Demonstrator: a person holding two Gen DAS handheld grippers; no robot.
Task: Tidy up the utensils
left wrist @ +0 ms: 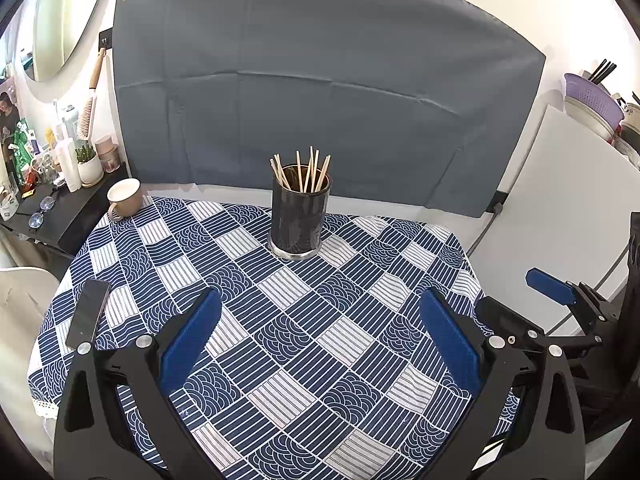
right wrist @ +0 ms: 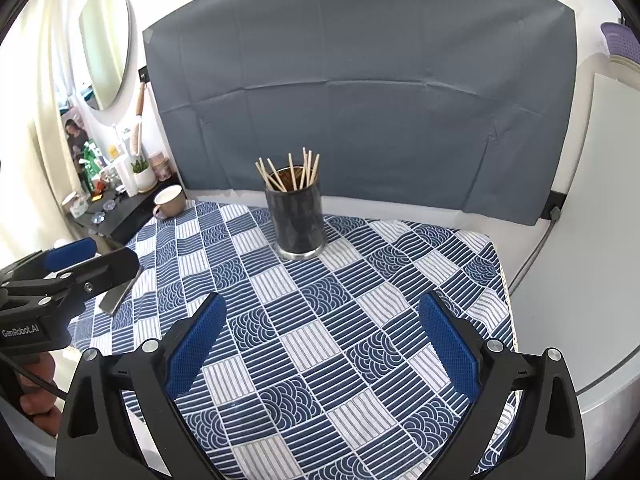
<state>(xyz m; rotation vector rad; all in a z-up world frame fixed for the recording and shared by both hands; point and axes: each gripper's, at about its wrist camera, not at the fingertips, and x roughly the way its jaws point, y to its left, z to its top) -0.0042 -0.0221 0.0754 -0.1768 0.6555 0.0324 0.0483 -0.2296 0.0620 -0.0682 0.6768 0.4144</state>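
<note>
Both claws, left claw (left wrist: pixel 320 344) and right claw (right wrist: pixel 322 344), are being held apart, empty; chopsticks (left wrist: pixel 302 172) are being kept in the far holder (left wrist: pixel 298 220), seemingly finished.

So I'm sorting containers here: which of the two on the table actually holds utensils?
The dark cylindrical holder mid-table: wooden chopsticks stand in it. The beige mug at the far left corner shows none.

The only readable text is "GenRobot.AI", printed in pale letters on the black body of the left gripper (right wrist: pixel 76 264), which shows at the left edge of the right wrist view, off to the left of the right gripper's own fingers. Nothing else in either view carries lettering or numbers that can be read.
</note>
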